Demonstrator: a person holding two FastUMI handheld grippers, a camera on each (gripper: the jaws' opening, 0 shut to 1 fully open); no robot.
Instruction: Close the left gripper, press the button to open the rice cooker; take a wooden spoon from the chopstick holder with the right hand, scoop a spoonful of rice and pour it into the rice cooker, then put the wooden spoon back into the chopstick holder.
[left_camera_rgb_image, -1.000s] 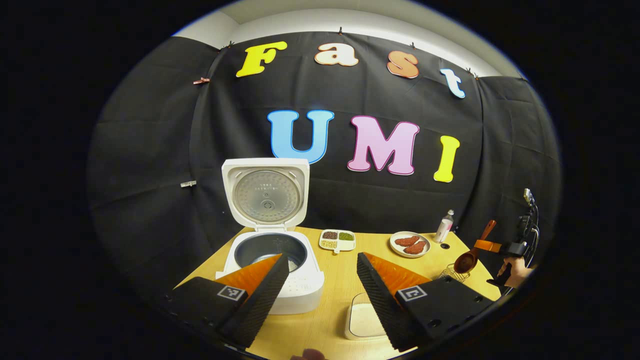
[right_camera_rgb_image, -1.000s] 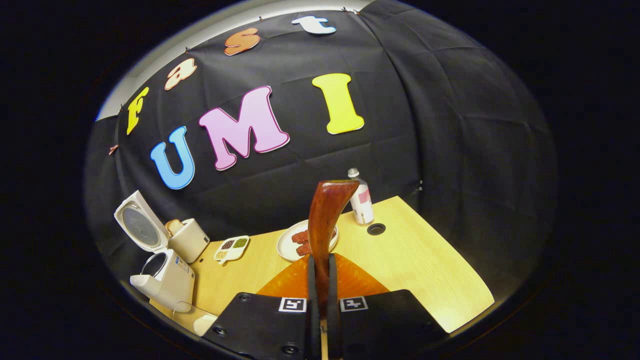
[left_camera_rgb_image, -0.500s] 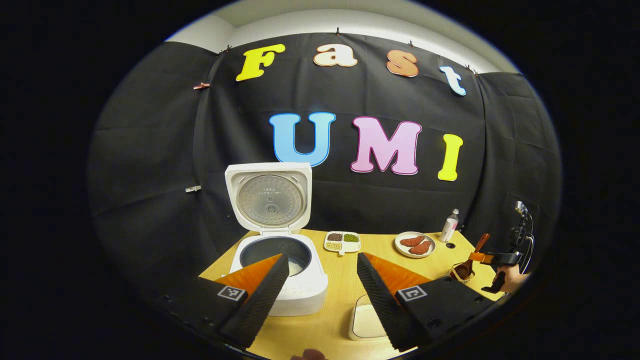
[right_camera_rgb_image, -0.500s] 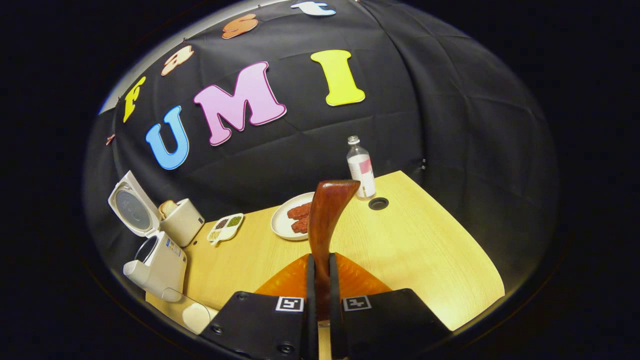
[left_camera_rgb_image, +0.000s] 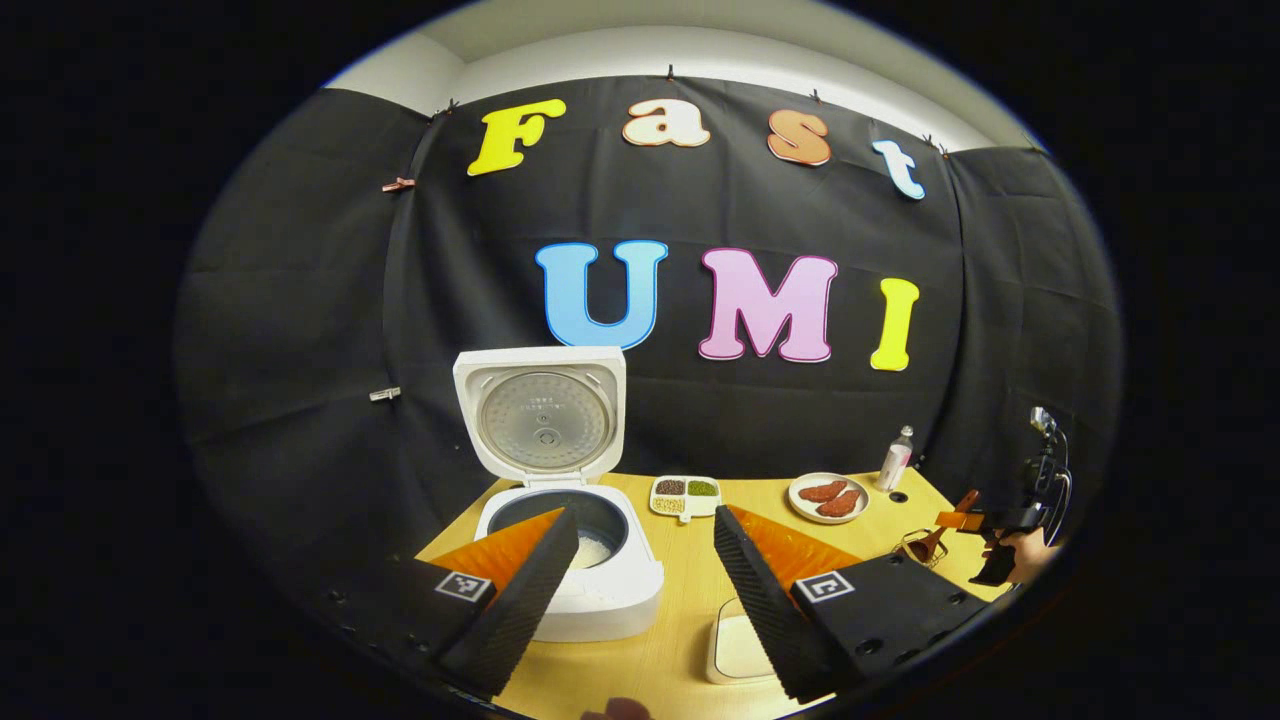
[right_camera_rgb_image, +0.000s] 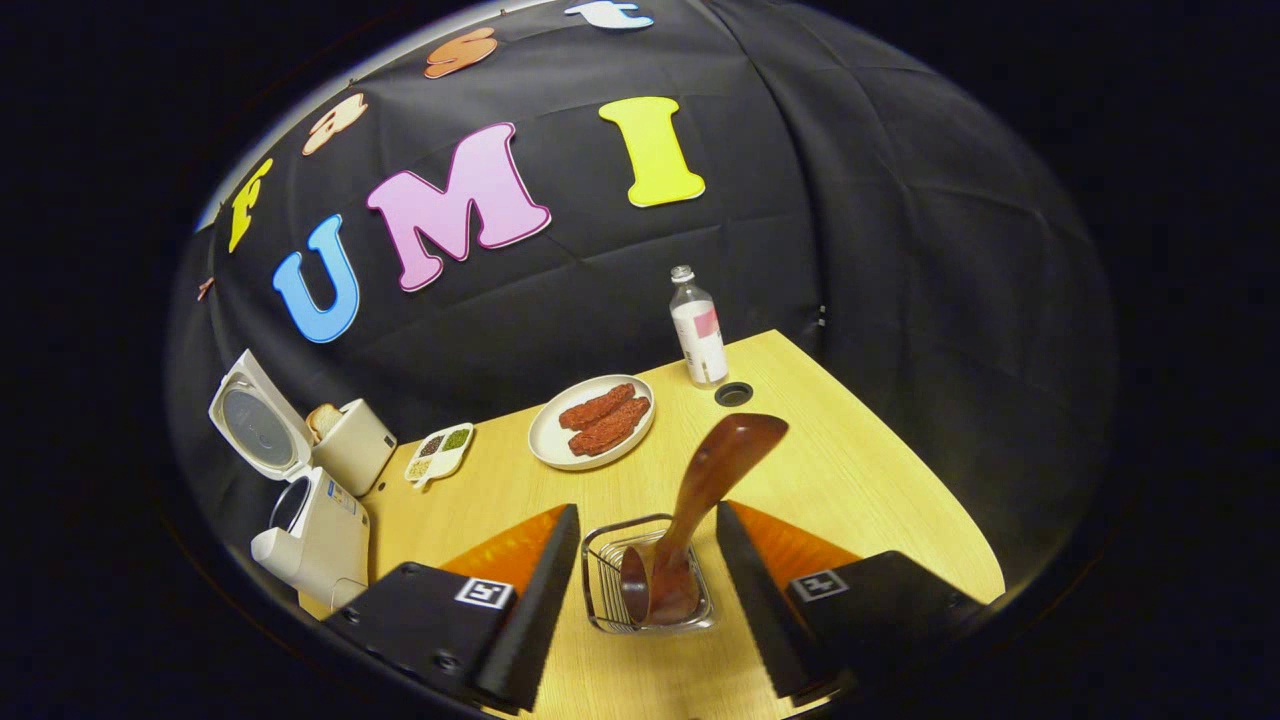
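Half a second ago my right gripper (right_camera_rgb_image: 640, 560) was clamped on the wooden spoon (right_camera_rgb_image: 700, 500); now its fingers stand spread wide, one on each side of the chopstick holder (right_camera_rgb_image: 646, 588), and the spoon sits inside it, free of both fingers. Its bowl is down in the wire basket and its handle leans up and away toward the right. The holder stands on the wooden table (right_camera_rgb_image: 860, 480), just ahead of my right fingertips.

From the left gripper view I see the same holder (left_camera_rgb_image: 922, 546) far off at the right edge of the table (left_camera_rgb_image: 680, 620), with the right gripper (left_camera_rgb_image: 960, 520) and the hand (left_camera_rgb_image: 1022, 556) holding it just beside it. My left gripper (left_camera_rgb_image: 640, 530) is also spread open, gripping nothing, and hangs near the rice cooker (left_camera_rgb_image: 580, 560). The cooker's lid (left_camera_rgb_image: 542, 412) stands upright and open, and I can see white rice in the inner pot. A shallow white rice container (left_camera_rgb_image: 738, 648) sits on the table between my left fingers, partly hidden by the right-hand one.

Farther back are a divided dish of beans (left_camera_rgb_image: 686, 494), a plate of reddish pieces (right_camera_rgb_image: 592, 434), a small bottle (right_camera_rgb_image: 698, 330), and a toaster (right_camera_rgb_image: 352, 450) behind the cooker.
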